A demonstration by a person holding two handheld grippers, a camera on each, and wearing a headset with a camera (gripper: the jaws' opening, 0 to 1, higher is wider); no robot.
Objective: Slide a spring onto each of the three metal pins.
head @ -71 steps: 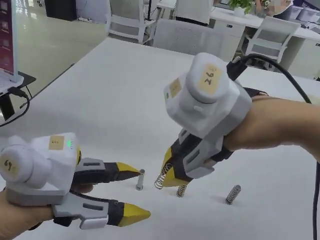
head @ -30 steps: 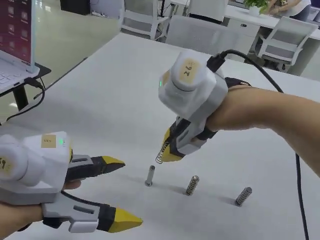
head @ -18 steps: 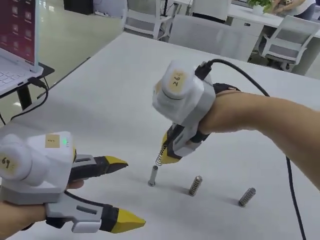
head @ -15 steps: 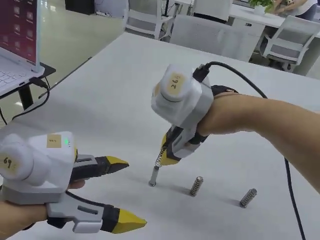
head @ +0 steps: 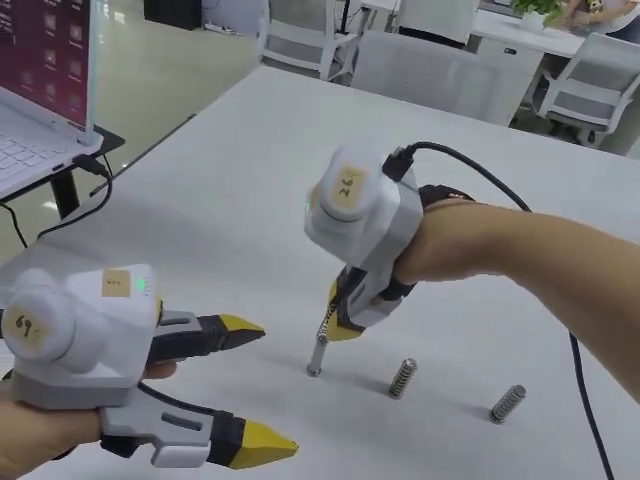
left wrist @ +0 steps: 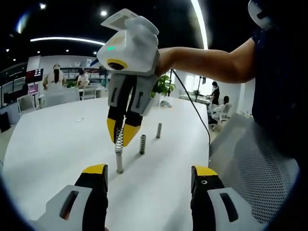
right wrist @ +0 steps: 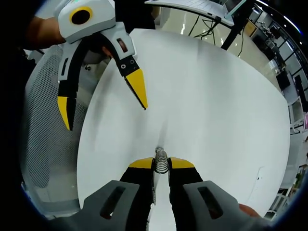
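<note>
At the far left, beside the white table (head: 230,180), an open laptop (head: 40,90) stands on a dark stand. In the lower left of the head view, a hand holds the left gripper (head: 262,387). Its two yellow-tipped jaws are spread wide apart with nothing between them, and they point toward the middle of the table. It hovers near the first pin (head: 316,358) but does not touch it.

This pin stands upright on the table and its lower part is bare. Directly above it is the right gripper (head: 340,328), which points down, with a black cable (head: 470,165) running from its back. Its jaws are pressed onto a spring (head: 325,322) and pinch it near its upper end. The spring hangs in line with the pin, and its lower end meets the top of the pin. It is not possible to tell how far the spring is already over the tip.

To the right, a second spring (head: 402,378) stands on the table, and further right a third spring (head: 507,403), well apart from both grippers. The pins inside them are too small to make out. Behind the table are several white chairs (head: 430,70).
</note>
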